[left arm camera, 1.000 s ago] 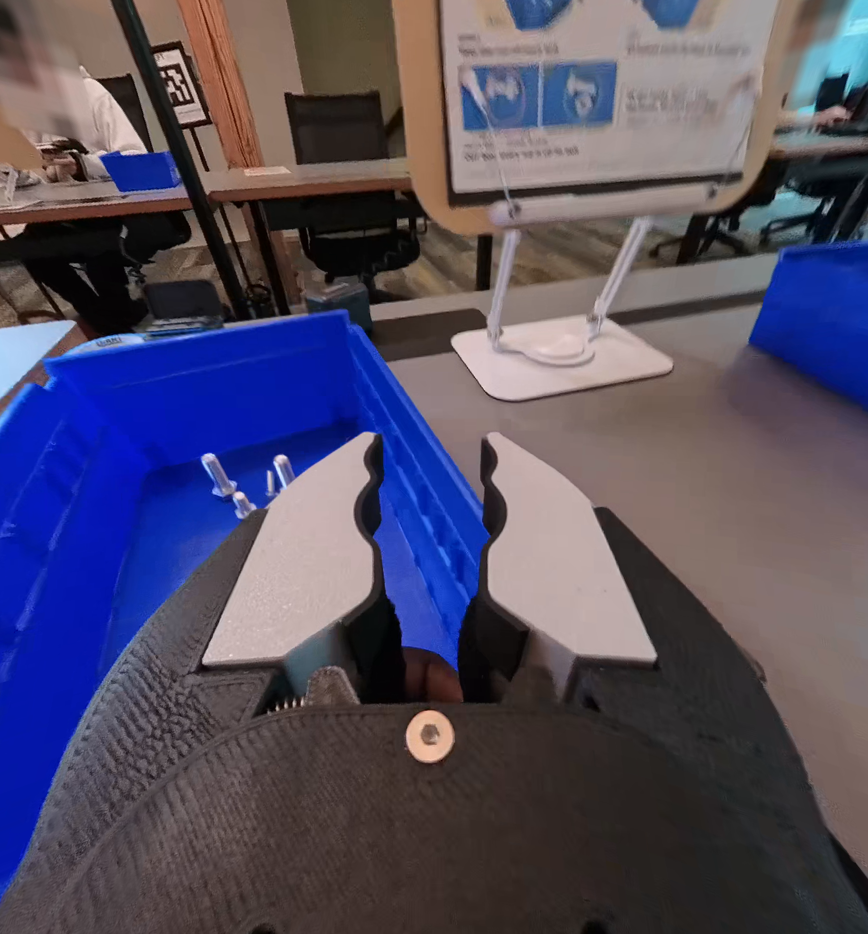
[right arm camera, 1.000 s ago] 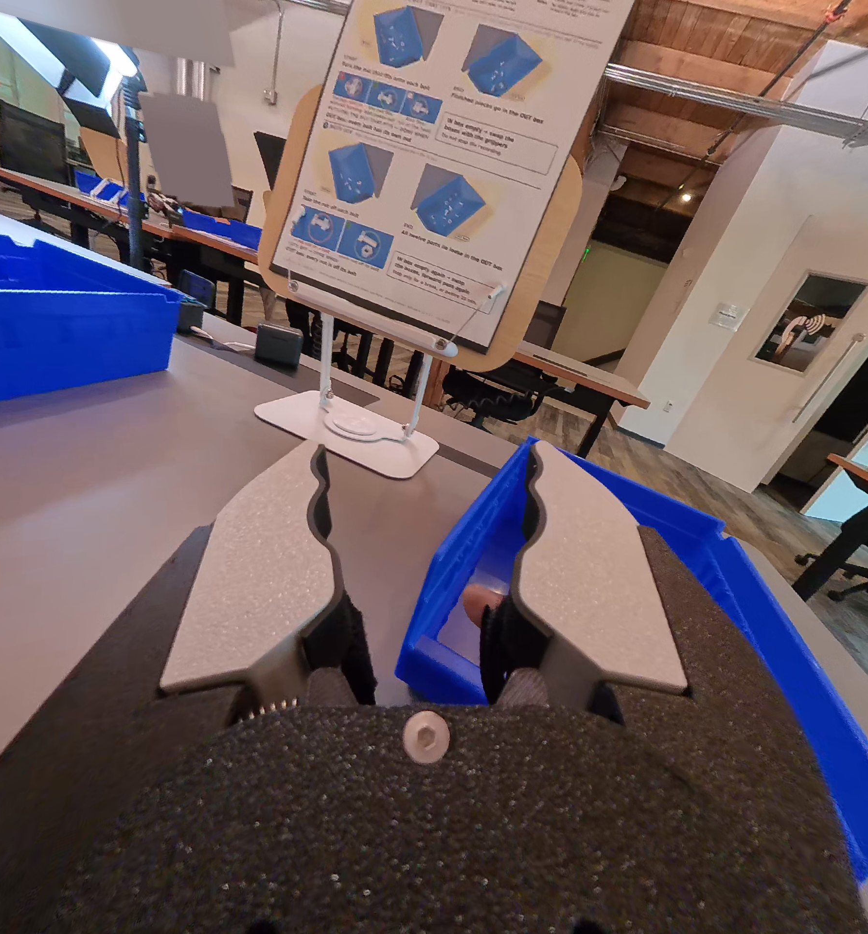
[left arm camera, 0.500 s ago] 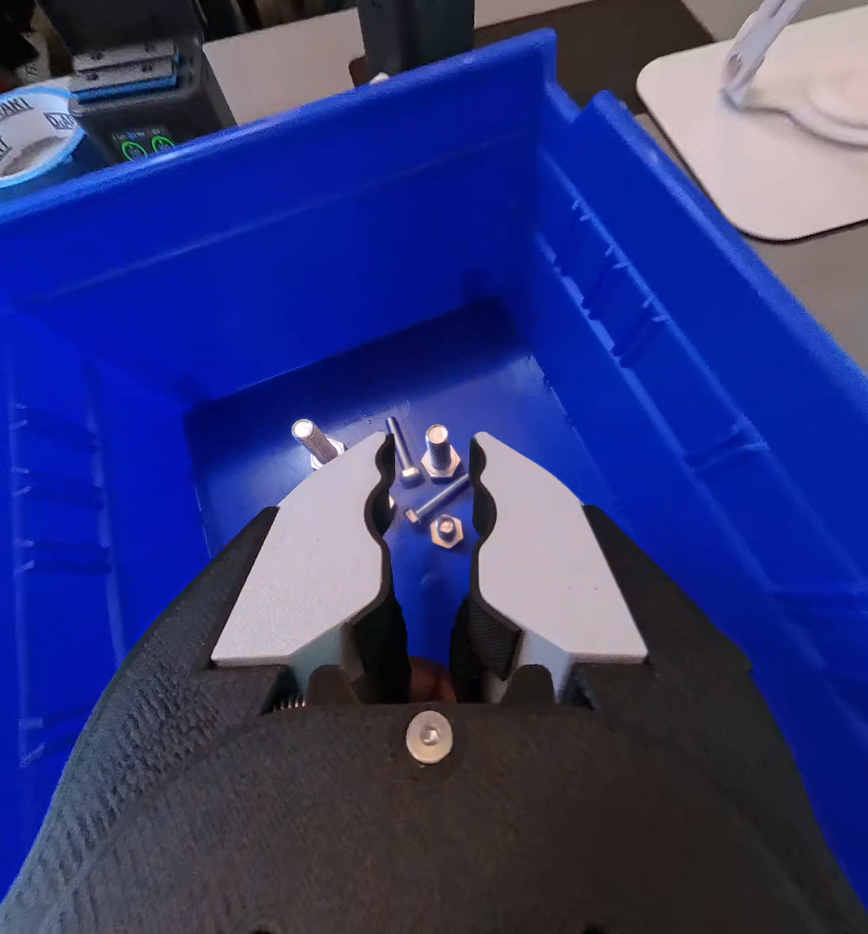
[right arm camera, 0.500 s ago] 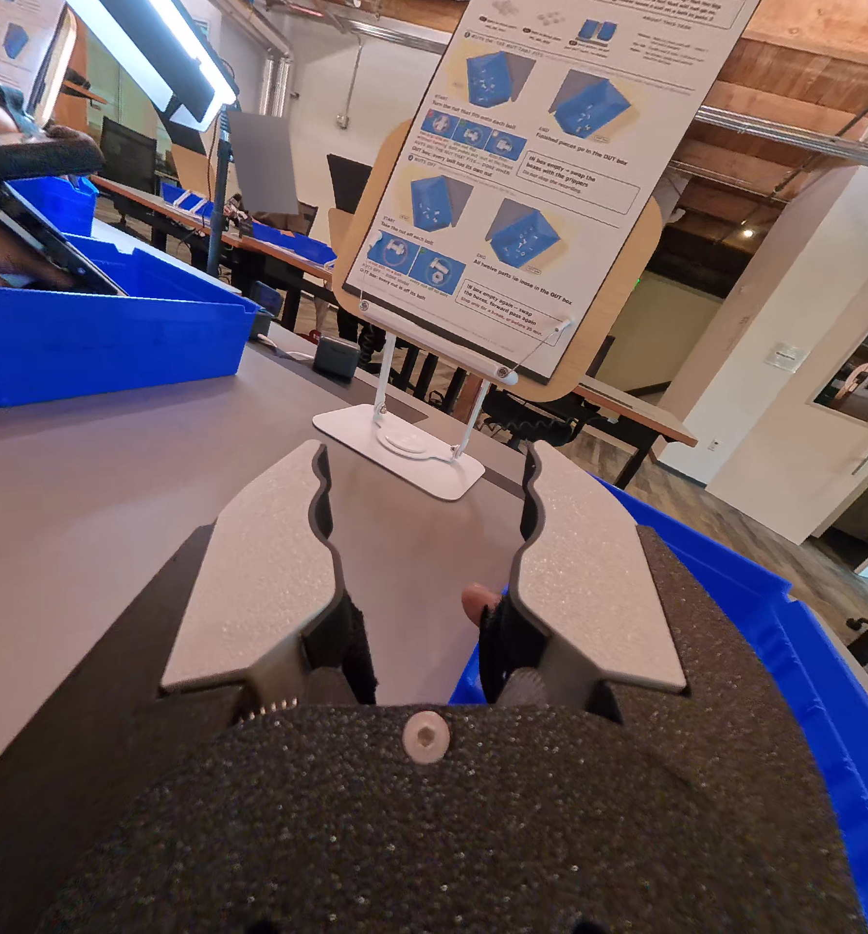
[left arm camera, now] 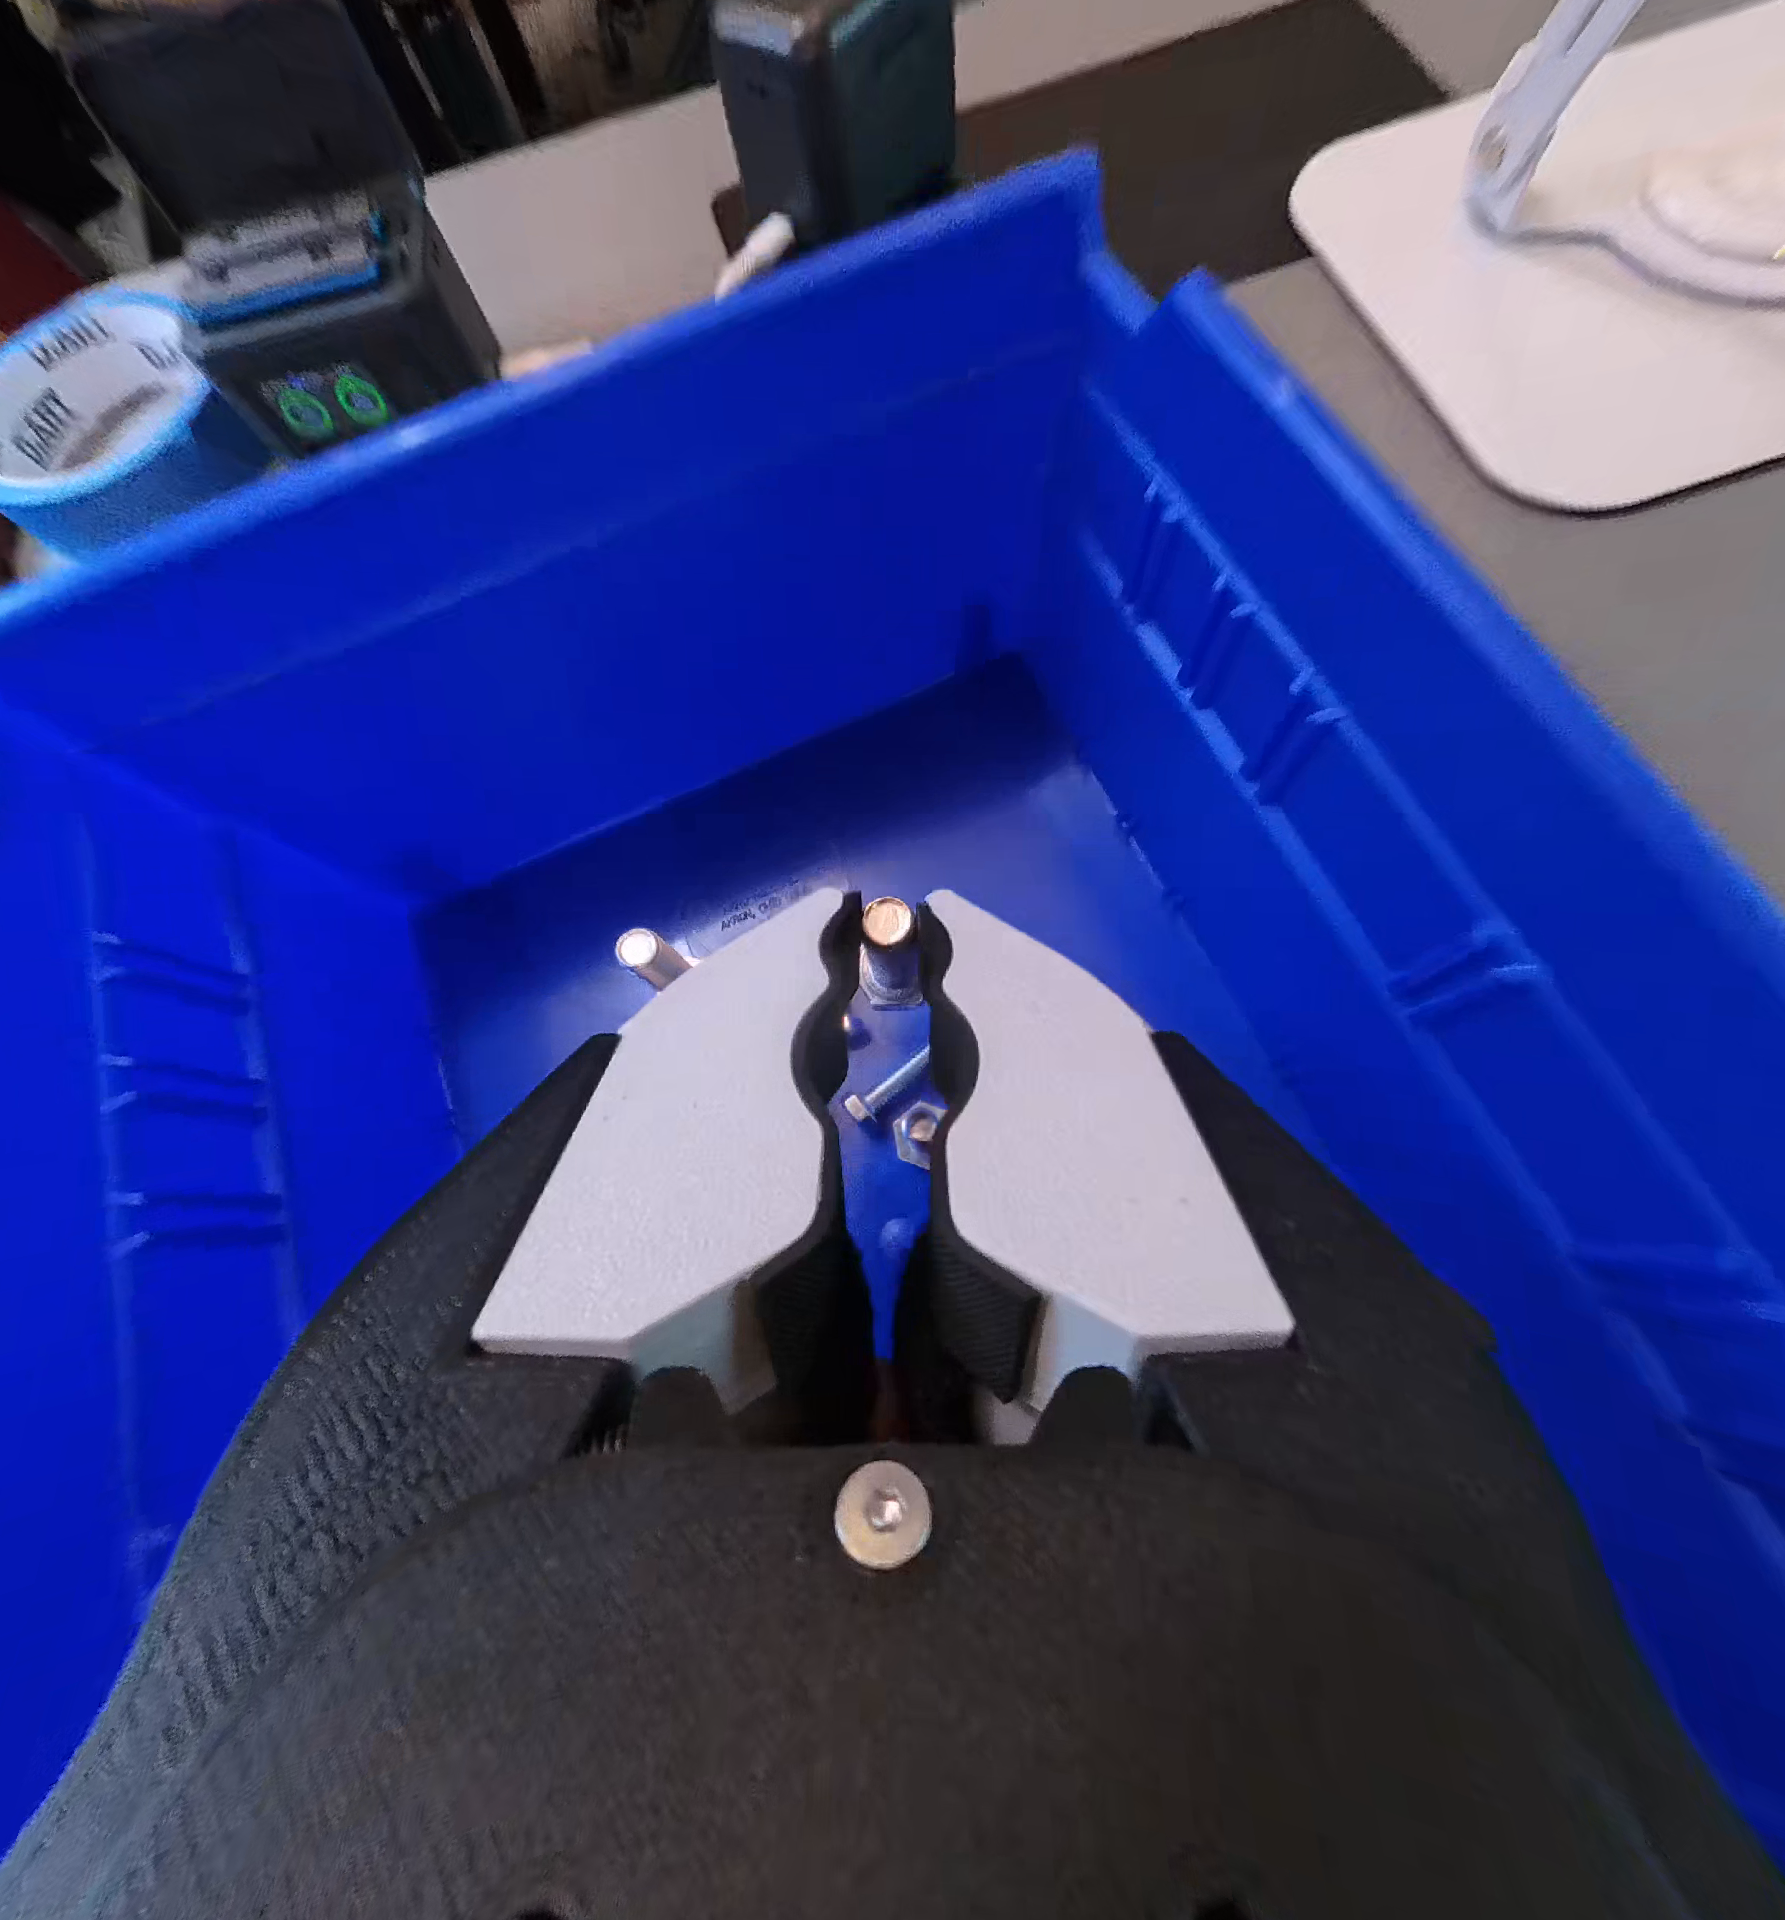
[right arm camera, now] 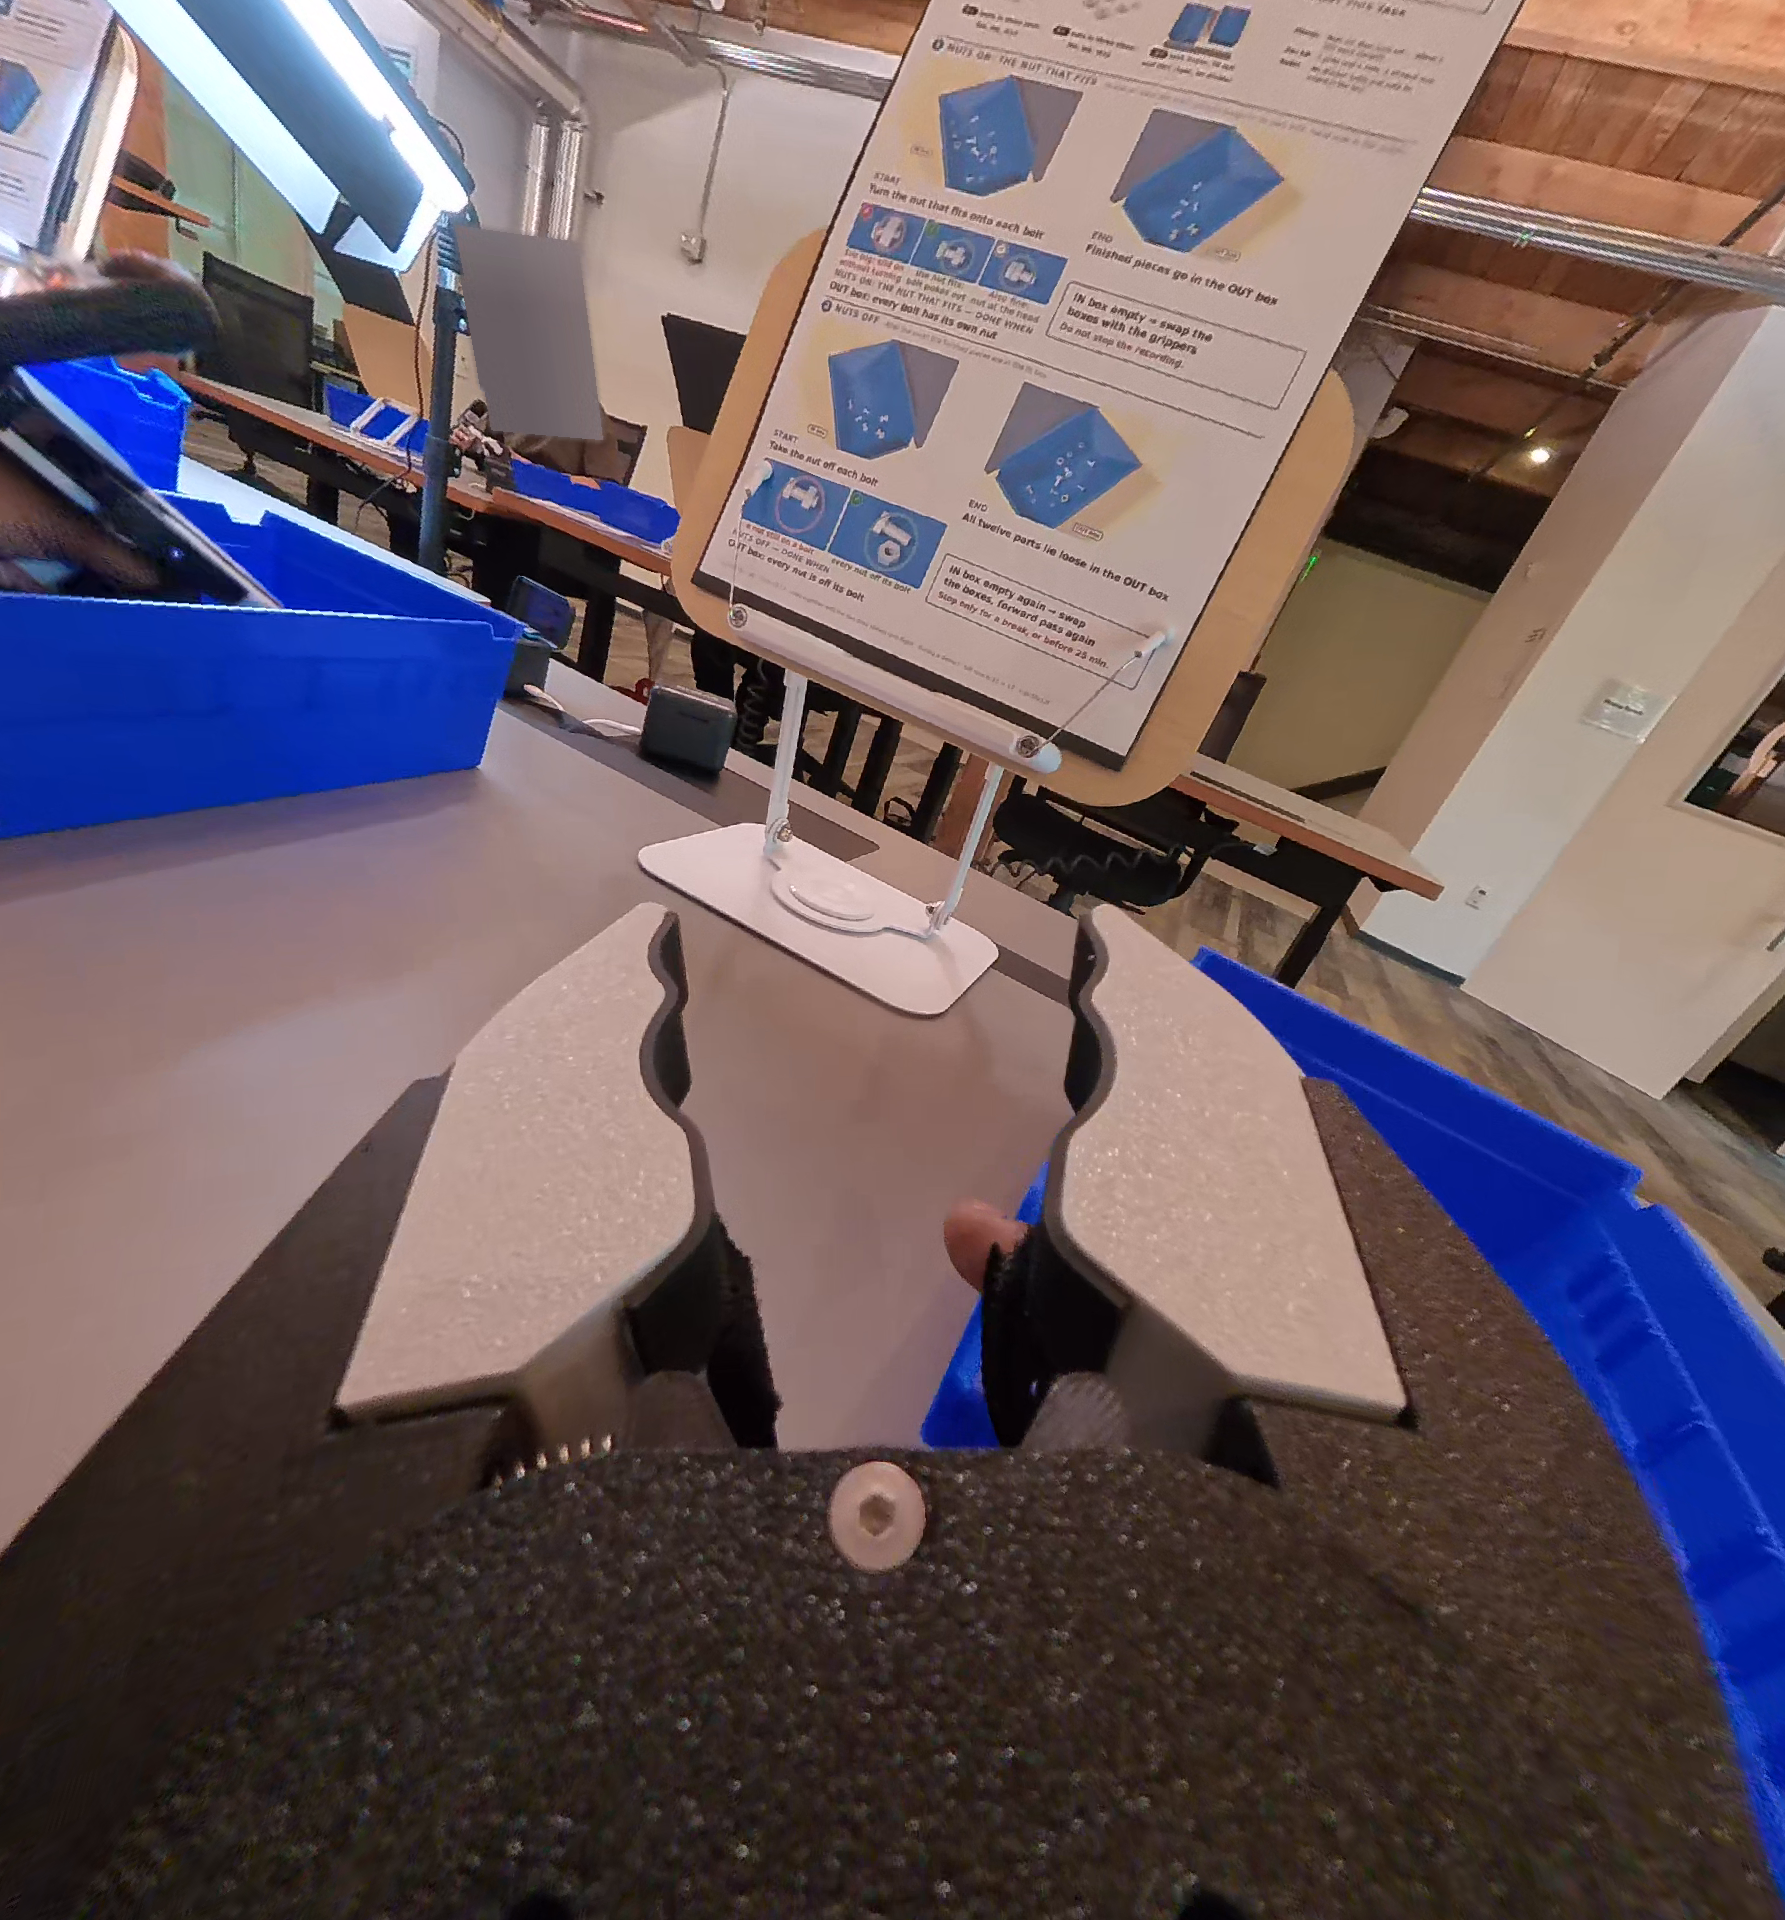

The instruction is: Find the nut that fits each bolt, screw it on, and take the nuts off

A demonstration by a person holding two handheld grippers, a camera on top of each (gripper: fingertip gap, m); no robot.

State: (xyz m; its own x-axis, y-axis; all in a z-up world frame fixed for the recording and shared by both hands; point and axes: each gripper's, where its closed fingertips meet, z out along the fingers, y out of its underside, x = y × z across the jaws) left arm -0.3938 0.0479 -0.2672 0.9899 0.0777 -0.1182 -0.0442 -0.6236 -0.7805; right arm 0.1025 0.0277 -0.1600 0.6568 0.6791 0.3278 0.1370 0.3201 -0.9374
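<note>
Pick step: left gripper (left arm camera: 886, 920) nearly closed around upright bolt (left arm camera: 886, 954) at 12 o'clock, contact unclear; right gripper (right arm camera: 872, 997) open, idle. Next: squeeze, lift

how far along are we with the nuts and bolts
Barely started. Nothing looks threaded: a loose silver hex nut and small bolt lie apart in the blue plastic bin. In hand: the left hand-held gripper is nearly shut around an upright silver bolt. The right hand-held gripper is open, empty. Matching, screwing and removal all remain.
</note>
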